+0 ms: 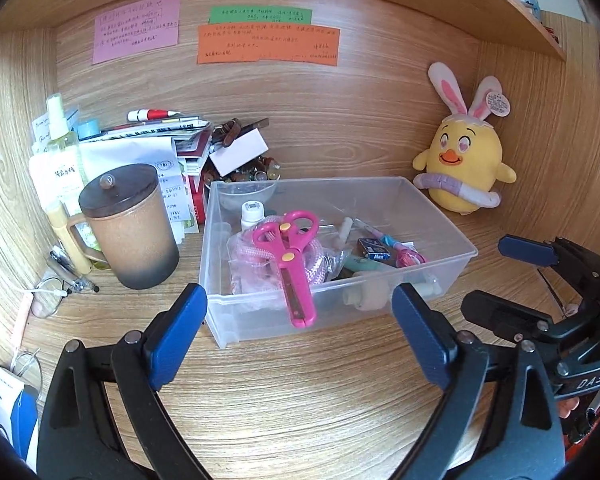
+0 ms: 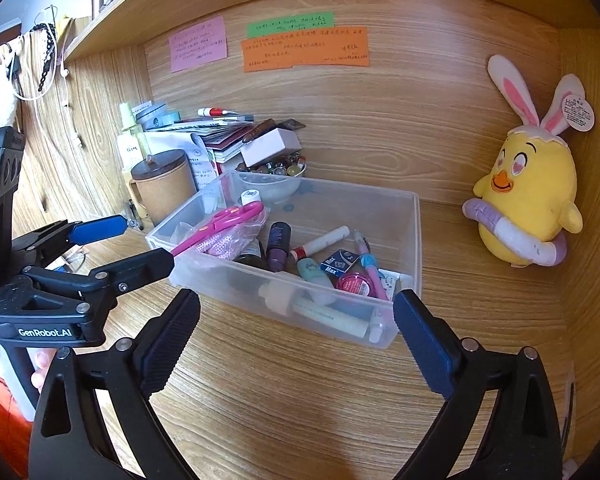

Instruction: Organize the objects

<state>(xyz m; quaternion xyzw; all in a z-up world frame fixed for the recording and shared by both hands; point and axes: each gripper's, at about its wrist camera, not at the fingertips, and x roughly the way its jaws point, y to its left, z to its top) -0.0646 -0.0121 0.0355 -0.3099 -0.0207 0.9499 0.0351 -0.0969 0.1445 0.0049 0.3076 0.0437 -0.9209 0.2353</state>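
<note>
Your left gripper (image 1: 300, 336) and right gripper (image 2: 296, 340) both gape wide, empty; pink scissors (image 1: 290, 258) rest over the clear bin's (image 1: 452, 236) rim.

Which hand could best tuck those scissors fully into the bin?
Probably left. The scissors hang over the bin's front wall straight ahead of the open left gripper; the right gripper faces the other end.

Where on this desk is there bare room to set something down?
Bare wood lies between the clear bin and the plush chick, and in front of the bin, by the open left gripper and right gripper. The back-left corner is crowded: lidded mug, paper stack, spray bottle.
</note>
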